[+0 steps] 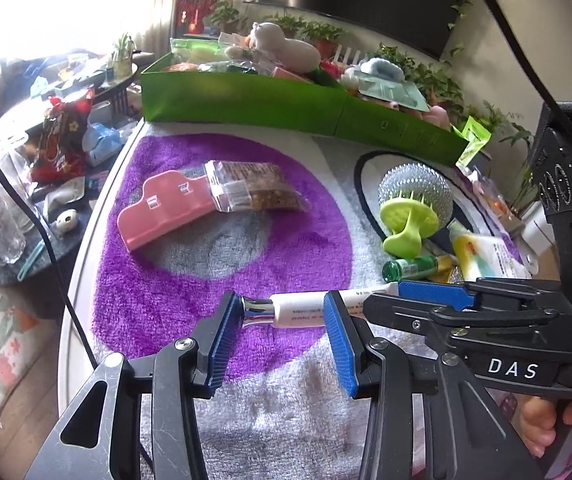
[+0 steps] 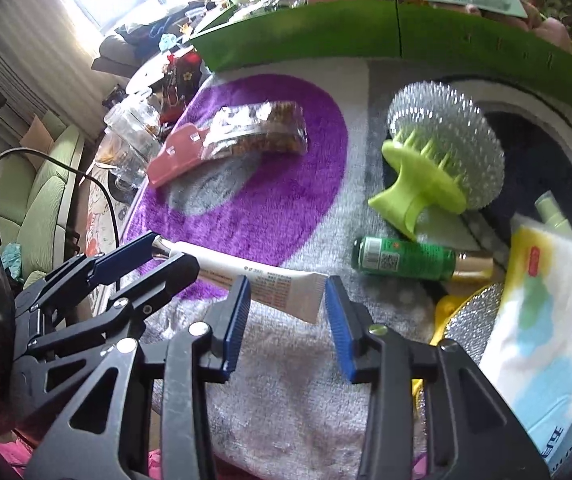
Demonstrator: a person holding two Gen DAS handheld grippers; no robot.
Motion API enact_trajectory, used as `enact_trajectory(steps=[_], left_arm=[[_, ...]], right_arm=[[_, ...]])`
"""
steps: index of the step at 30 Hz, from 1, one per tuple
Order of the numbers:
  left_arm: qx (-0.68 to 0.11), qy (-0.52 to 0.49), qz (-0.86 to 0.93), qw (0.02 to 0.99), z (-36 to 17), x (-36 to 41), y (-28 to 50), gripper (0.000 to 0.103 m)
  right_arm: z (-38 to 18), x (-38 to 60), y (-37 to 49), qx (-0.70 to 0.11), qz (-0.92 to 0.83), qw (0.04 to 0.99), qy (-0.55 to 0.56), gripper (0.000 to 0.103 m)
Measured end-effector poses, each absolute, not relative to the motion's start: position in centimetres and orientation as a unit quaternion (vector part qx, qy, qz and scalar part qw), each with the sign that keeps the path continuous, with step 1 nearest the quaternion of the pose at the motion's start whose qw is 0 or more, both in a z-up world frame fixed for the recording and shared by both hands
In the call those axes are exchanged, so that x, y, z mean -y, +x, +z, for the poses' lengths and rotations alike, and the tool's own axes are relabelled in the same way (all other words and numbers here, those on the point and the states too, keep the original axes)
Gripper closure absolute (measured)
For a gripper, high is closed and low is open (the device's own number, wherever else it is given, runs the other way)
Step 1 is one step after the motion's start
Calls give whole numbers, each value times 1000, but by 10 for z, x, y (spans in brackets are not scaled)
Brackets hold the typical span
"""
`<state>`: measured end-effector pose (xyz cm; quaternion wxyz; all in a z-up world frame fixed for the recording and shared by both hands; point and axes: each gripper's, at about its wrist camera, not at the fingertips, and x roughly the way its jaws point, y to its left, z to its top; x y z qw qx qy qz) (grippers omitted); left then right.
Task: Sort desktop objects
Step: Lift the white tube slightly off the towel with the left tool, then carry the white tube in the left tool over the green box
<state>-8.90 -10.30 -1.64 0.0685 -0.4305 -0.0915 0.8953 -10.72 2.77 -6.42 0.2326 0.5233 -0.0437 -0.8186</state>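
A white tube [image 1: 302, 310] with a chrome cap [image 1: 256, 310] lies across the purple and white mat [image 1: 190, 288] near its front. My left gripper [image 1: 282, 340] stands open over the cap end; the cap is beside the left pad and the body passes behind the tip of the right one. My right gripper [image 2: 286, 320] is open at the crimped end of the tube [image 2: 274, 286], which stops just short of its right pad. Each gripper shows in the other's view: the right gripper [image 1: 384, 296] and the left gripper [image 2: 174, 254].
A pink clip [image 1: 158, 212] holds a snack packet [image 1: 262, 192] further back. To the right lie a steel scrubber [image 1: 426, 180], a lime brush [image 1: 406, 228], a green bottle [image 1: 410, 268] and a tissue pack [image 2: 546, 320]. A full green box [image 1: 246, 100] walls the back. Glasses [image 1: 2, 216] stand left, off the table.
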Motion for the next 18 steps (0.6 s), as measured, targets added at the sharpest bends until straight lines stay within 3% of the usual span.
enact_trajectory(steps=[18], left_arm=[[102, -404, 907, 67, 9, 107, -111, 60]], right_arm=[[-24, -25, -121, 30, -849, 234, 472, 63]])
